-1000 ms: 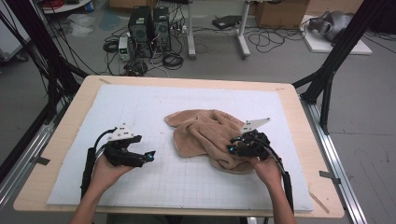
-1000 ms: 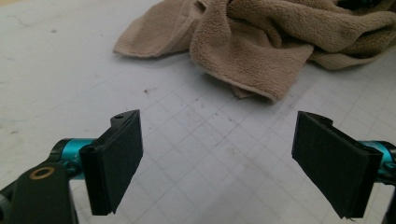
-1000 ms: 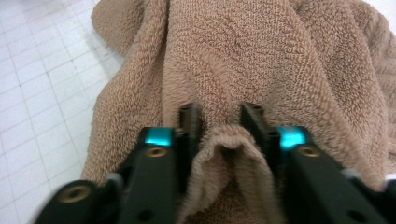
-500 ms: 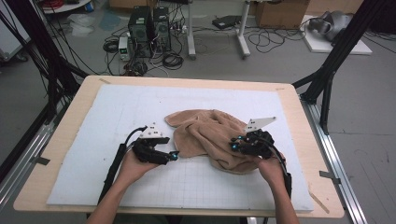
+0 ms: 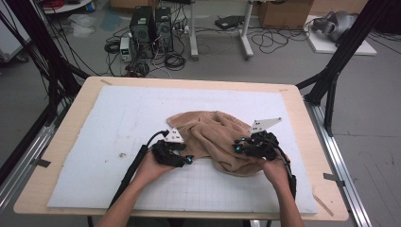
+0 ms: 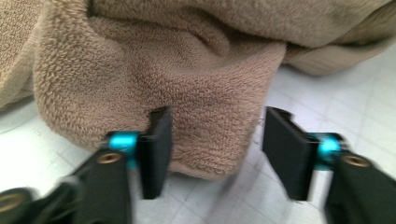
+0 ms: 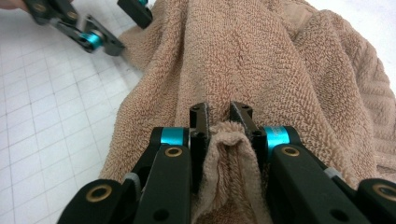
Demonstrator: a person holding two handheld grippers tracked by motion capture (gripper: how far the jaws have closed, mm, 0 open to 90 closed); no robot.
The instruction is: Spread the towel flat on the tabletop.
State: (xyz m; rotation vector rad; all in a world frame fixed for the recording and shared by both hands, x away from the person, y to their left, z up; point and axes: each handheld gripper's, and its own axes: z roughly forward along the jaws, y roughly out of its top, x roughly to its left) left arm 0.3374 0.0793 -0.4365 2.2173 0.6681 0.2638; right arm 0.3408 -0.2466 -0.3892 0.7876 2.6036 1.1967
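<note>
Cables and computer boxes clutter the floor behind the desk [image 5: 61, 142], and a tan towel [image 5: 215, 137] sits crumpled in the middle of the white gridded mat [image 5: 118, 118]. Right gripper [image 7: 219, 122] is already pinched tight on a fold of it, while the left gripper [image 6: 212, 149] is wide open at a lower edge, holding nothing. So I'd say barely started: towel's not spread or folded yet, and the second grab still has to happen.

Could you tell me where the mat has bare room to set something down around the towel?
The white gridded mat lies bare on its left half, between its left edge and the tan towel, and along the far strip behind the towel. The middle right is crowded: the left gripper, jaws open, is at the towel's edge, and the right gripper pinches a fold.
</note>
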